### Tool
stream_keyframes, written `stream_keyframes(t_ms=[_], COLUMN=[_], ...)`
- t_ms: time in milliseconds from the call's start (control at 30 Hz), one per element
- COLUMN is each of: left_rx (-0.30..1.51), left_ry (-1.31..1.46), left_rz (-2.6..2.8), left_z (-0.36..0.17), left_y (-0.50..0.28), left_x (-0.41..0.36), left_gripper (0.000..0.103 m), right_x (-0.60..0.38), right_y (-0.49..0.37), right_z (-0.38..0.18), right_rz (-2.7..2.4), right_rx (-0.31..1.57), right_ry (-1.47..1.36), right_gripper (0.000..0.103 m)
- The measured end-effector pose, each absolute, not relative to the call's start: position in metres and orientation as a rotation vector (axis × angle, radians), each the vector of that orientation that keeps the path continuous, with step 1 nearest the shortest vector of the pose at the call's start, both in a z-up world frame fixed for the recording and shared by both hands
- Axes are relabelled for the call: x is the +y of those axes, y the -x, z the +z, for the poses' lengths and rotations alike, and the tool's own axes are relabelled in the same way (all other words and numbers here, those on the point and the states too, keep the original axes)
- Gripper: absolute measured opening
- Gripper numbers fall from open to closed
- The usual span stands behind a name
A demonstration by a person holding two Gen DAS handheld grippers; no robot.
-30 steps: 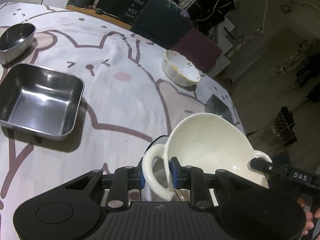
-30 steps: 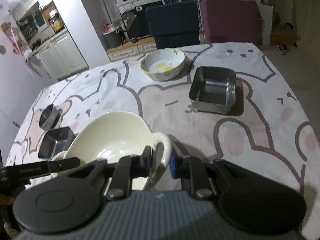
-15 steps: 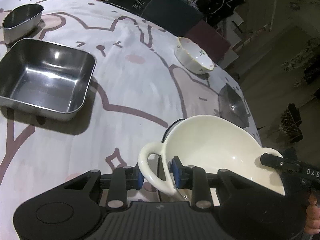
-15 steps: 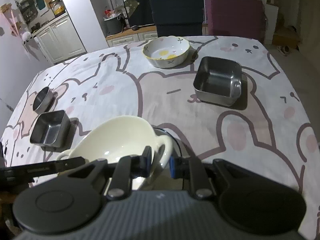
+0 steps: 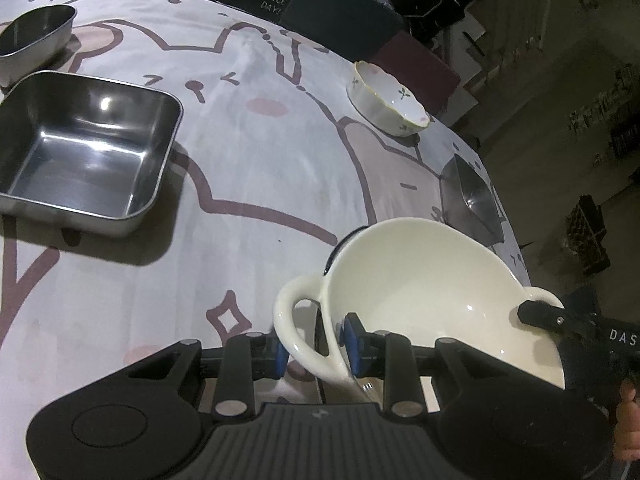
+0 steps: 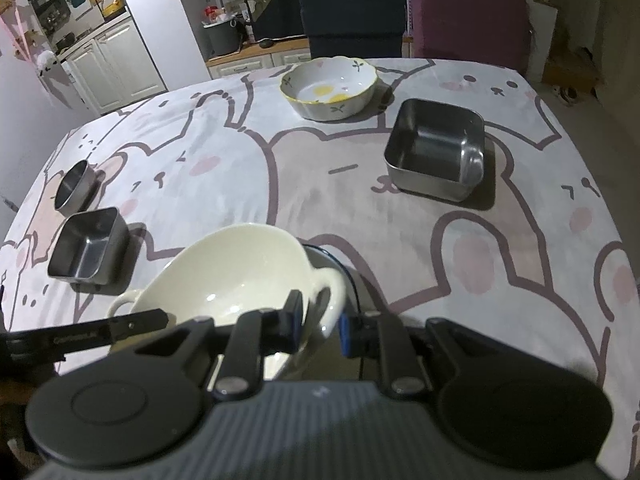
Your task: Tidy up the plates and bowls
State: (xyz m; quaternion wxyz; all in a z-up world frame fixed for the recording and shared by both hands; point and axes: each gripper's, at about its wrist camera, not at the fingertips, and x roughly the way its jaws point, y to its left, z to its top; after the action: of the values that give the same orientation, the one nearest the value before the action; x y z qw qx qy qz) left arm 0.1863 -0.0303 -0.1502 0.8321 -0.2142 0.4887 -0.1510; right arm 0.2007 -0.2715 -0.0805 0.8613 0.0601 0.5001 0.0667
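Observation:
A cream two-handled bowl (image 5: 432, 292) hangs tilted just above the bear-print tablecloth, held between both grippers. My left gripper (image 5: 316, 348) is shut on the bowl's left handle, with a blue pad on each side of the loop. My right gripper (image 6: 319, 326) is shut on the opposite handle of the bowl (image 6: 240, 272). A dark-rimmed dish (image 6: 334, 260) lies under the bowl and is mostly hidden. In the left wrist view one of the right gripper's fingers (image 5: 552, 320) shows at the bowl's far handle.
Spread over the table are a large square steel tin (image 5: 84, 152), an oval steel bowl (image 5: 36, 36), a flowered ceramic bowl (image 6: 328, 88) and another square steel tin (image 6: 436, 152). Two chairs (image 6: 468, 16) stand at the far edge. The table drops off at the right.
The left gripper and its end of the cream bowl have sunk closer to the tablecloth. The right gripper has hardly moved. Both grips look unchanged.

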Motion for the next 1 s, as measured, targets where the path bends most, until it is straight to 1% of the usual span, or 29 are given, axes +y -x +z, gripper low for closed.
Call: stream_keyframes(t_ms=[333,467,1000], left_rx=[1.052,1.062,1.066], left_ry=[0.436,0.434,0.406], left_rz=[-0.331,-0.344,-0.344], left_z=[-0.153,-0.155,-0.154], left_y=[-0.186,-0.186,-0.188], left_x=[-0.036,-0.038,-0.042], left_gripper=[0.029,0.027,0.026], right_x=[-0.277,-0.277,-0.277], right_y=[-0.202,-0.204,-0.205], right_z=[-0.09,-0.092,-0.096], right_rz=[0.121,0.118,0.104], right_rx=[1.084,1.094,1.118], right_ry=[-0.119,-0.118,-0.12], right_gripper=[0.023,0.023,0.024])
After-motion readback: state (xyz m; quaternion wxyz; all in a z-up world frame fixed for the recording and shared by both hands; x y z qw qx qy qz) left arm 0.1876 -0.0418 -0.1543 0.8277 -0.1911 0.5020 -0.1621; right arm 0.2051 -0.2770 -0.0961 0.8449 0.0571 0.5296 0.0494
